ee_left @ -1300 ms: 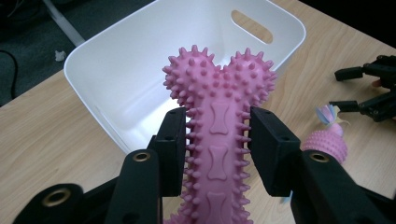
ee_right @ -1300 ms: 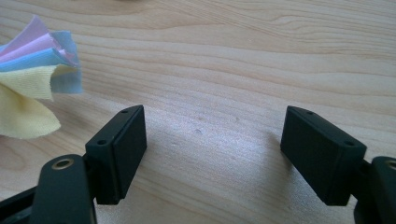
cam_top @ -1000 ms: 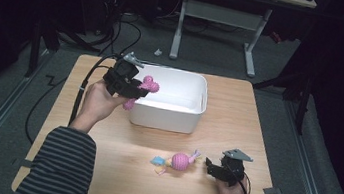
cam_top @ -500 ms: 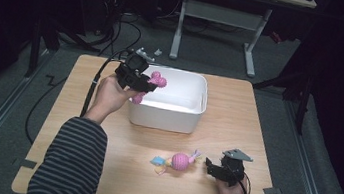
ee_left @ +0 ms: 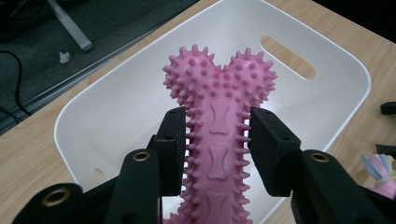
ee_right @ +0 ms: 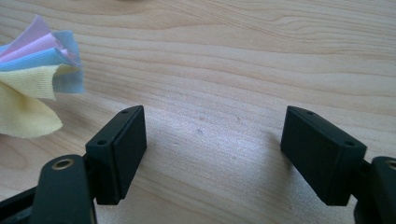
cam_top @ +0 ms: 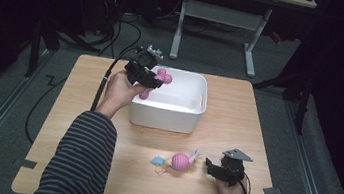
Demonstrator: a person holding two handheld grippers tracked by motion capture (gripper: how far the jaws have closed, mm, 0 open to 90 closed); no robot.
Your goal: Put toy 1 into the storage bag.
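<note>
A pink spiked rubber bone (ee_left: pixel 217 126) is clamped by its shaft in my left gripper (ee_left: pixel 217 140), its knobbed end hanging over the white bin (ee_left: pixel 327 121). From above, the left gripper (cam_top: pixel 151 80) holds the bone (cam_top: pixel 162 78) at the white bin's (cam_top: pixel 192 117) near-left corner. My right gripper (cam_top: pixel 214 165) rests low on the table at the front right, open with bare wood between its jaws (ee_right: pixel 212 140). A pink ball toy with pastel cloth tails (cam_top: pixel 179 161) lies just left of it; its cloth tails (ee_right: pixel 35 70) show at the left of the right gripper view.
The wooden table (cam_top: pixel 268 119) has bare room to the right of the bin and along its left side. A black cable (cam_top: pixel 104 80) trails from the left gripper off the back-left edge. Desk legs (cam_top: pixel 249 51) and cables stand on the floor behind.
My left hand has carried the pink bone to the right, from outside the bin's left wall to over its corner. The right gripper and the ball toy have stayed put.
</note>
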